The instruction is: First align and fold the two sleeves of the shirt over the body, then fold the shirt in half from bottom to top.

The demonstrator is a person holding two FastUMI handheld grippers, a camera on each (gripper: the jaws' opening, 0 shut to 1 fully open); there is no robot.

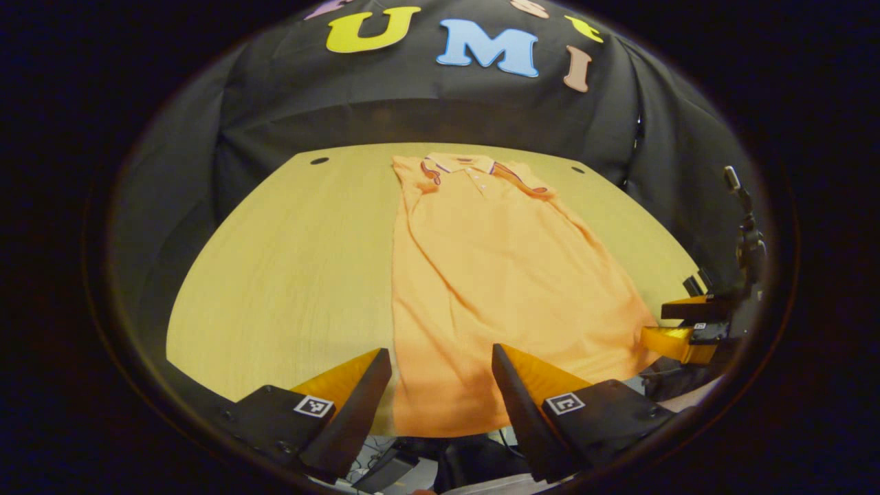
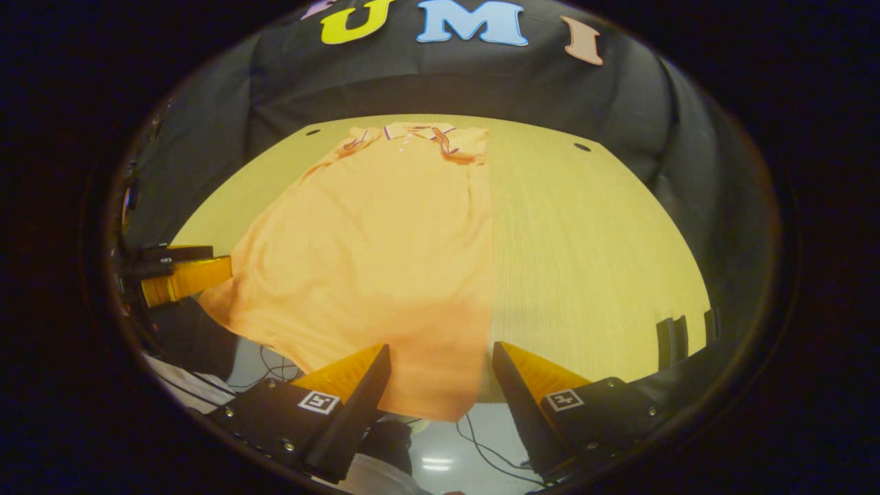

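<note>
- Shirt (image 1: 481, 275) first, from the left gripper view: it lies flat on the wooden table (image 1: 289, 261), collar at the far edge, sleeves already tucked over the body, and the bottom hem hanging a bit past the near edge. Our left gripper (image 1: 441, 385) sits at that hem with its fingers spread wide, gripping nothing. The other gripper shows off to the right, near the hem's far corner.
- Risk we see here: the hem droops off the edge, so if we pinch only the top layer, the back panel stays behind and the fold goes lopsided.
- Right gripper view: the right gripper (image 2: 441, 385) is also spread apart, empty, at the near right corner of the shirt. The left one shows at far left, just beside the cloth's edge.
- What could bite us from this side: the two grippers grabbing at uneven heights (easy to do with fisheye views), which would skew the hem against the collar. Lifting too fast could also flip a tucked sleeve back out.
</note>
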